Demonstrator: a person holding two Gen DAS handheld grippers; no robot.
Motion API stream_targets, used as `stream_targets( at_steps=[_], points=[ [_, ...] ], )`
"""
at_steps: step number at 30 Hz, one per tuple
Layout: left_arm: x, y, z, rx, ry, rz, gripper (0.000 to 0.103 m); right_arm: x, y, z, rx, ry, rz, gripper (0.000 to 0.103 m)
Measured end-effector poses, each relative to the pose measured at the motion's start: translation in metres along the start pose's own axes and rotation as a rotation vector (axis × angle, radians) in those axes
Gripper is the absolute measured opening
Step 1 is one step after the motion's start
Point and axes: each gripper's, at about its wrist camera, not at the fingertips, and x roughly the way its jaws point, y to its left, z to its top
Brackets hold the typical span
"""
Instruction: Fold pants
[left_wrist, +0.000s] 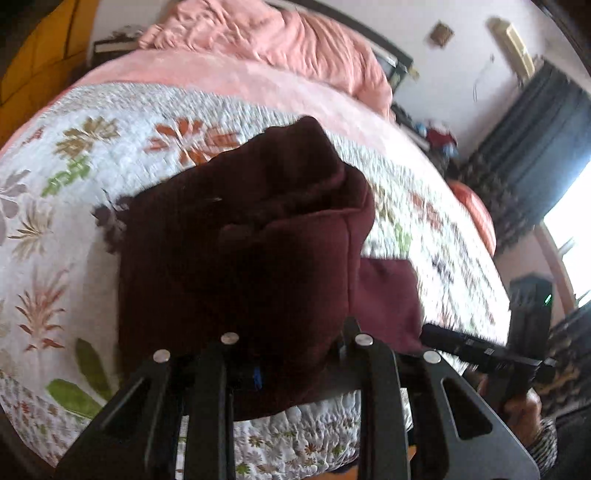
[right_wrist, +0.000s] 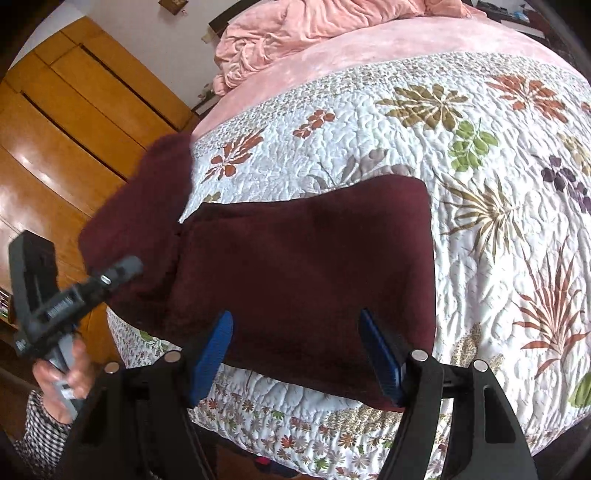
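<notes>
The maroon pants (right_wrist: 303, 266) are being gripped by the left gripper (right_wrist: 122, 269) over the bed (right_wrist: 480, 236); the right gripper (right_wrist: 295, 350) is being held released.

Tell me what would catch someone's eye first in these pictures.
The dark maroon pants stand out most, lying on the white flowered quilt near the bed's front edge. One end of them is lifted off the bed, pinched in the left gripper, while the right gripper hangs open above the near hem. Behind, a rumpled pink blanket is heaped at the head of the bed.
</notes>
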Motion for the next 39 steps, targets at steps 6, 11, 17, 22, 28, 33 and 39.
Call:
stream_targets(
  at_steps=[6, 11, 17, 22, 28, 33, 39],
  points=[
    [0.029, -0.005, -0.017, 0.024, 0.108, 0.019, 0.031, 0.011, -0.008, 0.000, 0.012, 0.043, -0.029, 0.071],
    [0.018, -0.015, -0.021, 0.039, 0.125, -0.039, 0.099, 0.015, -0.017, -0.003, 0.042, 0.067, -0.017, 0.072],
    [-0.022, 0.013, -0.011, -0.021, 0.029, 0.020, 0.099, 0.000, -0.001, 0.011, 0.041, 0.036, 0.050, 0.086],
    [-0.020, 0.071, -0.013, -0.193, 0.037, 0.237, 0.099, 0.014, 0.034, 0.028, -0.009, 0.080, 0.075, 0.093],
    [-0.007, 0.094, -0.027, -0.264, 0.109, 0.256, 0.099, 0.058, 0.049, 0.036, 0.048, 0.193, 0.097, 0.097],
    [-0.006, 0.096, -0.035, -0.291, 0.116, 0.227, 0.100, 0.089, 0.053, 0.026, 0.061, 0.260, 0.064, 0.099],
    [0.002, 0.105, -0.035, -0.321, 0.127, 0.194, 0.100, 0.105, 0.071, 0.021, -0.042, 0.230, -0.024, 0.074]
  ],
)
